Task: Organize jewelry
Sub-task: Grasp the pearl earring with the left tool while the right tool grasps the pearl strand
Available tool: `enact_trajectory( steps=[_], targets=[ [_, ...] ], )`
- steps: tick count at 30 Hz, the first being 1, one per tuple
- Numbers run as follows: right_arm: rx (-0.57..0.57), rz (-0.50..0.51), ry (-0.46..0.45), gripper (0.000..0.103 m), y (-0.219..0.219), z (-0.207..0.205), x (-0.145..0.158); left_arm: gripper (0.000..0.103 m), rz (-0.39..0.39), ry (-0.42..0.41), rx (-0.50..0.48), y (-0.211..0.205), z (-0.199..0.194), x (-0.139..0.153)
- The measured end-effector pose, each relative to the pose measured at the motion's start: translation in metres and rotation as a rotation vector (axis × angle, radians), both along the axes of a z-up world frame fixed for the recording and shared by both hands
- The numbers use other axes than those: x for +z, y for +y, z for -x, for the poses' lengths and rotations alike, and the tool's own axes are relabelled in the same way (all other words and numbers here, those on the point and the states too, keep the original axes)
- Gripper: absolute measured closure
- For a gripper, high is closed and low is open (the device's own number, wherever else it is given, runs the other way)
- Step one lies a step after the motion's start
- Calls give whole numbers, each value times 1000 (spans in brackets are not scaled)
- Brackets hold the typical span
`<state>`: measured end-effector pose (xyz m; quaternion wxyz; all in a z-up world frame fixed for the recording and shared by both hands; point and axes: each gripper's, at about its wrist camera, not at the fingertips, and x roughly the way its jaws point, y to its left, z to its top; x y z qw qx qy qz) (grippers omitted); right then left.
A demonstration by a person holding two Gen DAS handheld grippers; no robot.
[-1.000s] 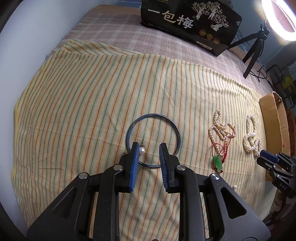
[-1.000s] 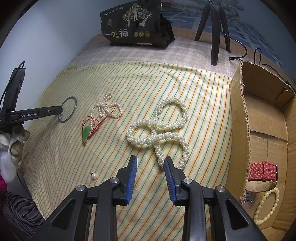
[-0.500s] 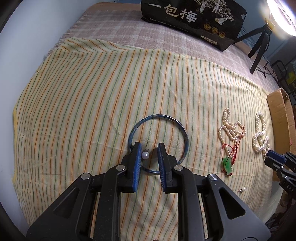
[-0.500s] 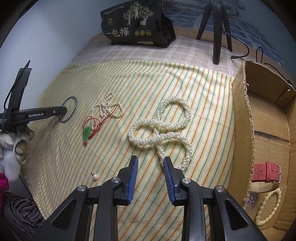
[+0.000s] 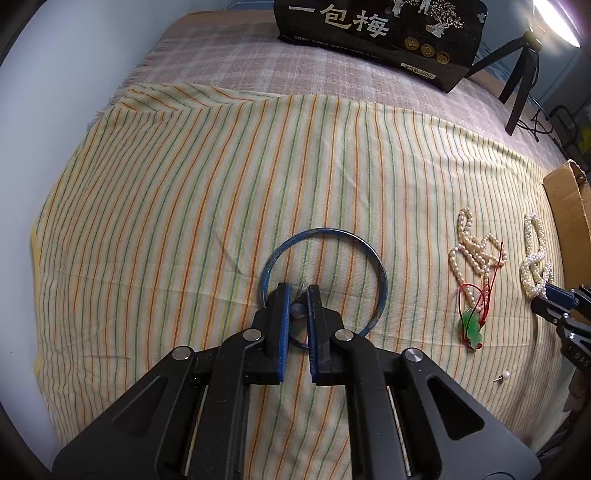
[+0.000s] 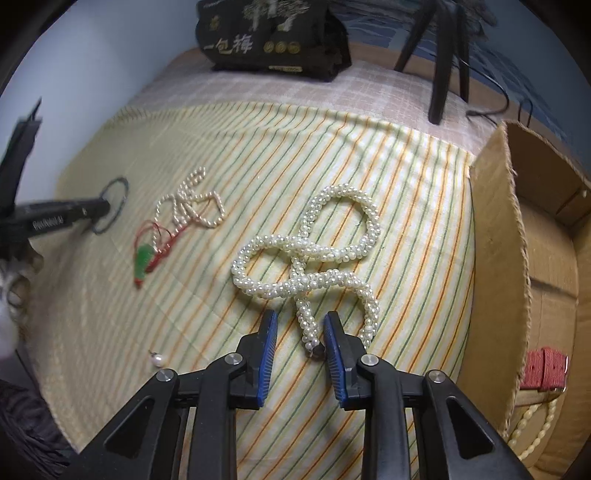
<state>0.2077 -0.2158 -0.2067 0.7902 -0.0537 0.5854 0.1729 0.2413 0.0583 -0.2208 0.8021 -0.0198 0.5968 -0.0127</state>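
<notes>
Your left gripper (image 5: 296,307) pinches the pearl earring (image 5: 296,308) inside the blue bangle (image 5: 380,275). Your right gripper (image 6: 300,332) is spread around the thick pearl rope's (image 6: 310,254) end (not touching it).

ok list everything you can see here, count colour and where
bangle: 1, blue, centre of striped cloth
pearl earring: 1, between left tool's fingers, inside the bangle
second pearl earring: 1, white, near cloth edge
thick pearl rope: 1, white, beside box
thin pearl necklace: 1, cream
jade pendant: 1, green, red cord
striped cloth: 1, yellow
cardboard box: 1, brown, right
red strap: 1, in box
black bag: 1, far edge
left tool: nearly closed on earring
right tool: open, straddling rope end
</notes>
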Motion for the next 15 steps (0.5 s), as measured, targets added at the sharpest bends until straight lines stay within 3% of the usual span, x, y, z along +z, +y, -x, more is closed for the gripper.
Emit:
enact_trajectory(
  steps=[2,7,15],
  targets=[
    [18,30,-21,97,3,0,1,97,4,-2,2,-1,0,0],
    [-5,-14,-27,97,-5,0,9,97,32,-14,18,3,2,5],
    [-25,-85,-119,97,-16,9,53,97,127,-89,43,13,8,48]
  ],
)
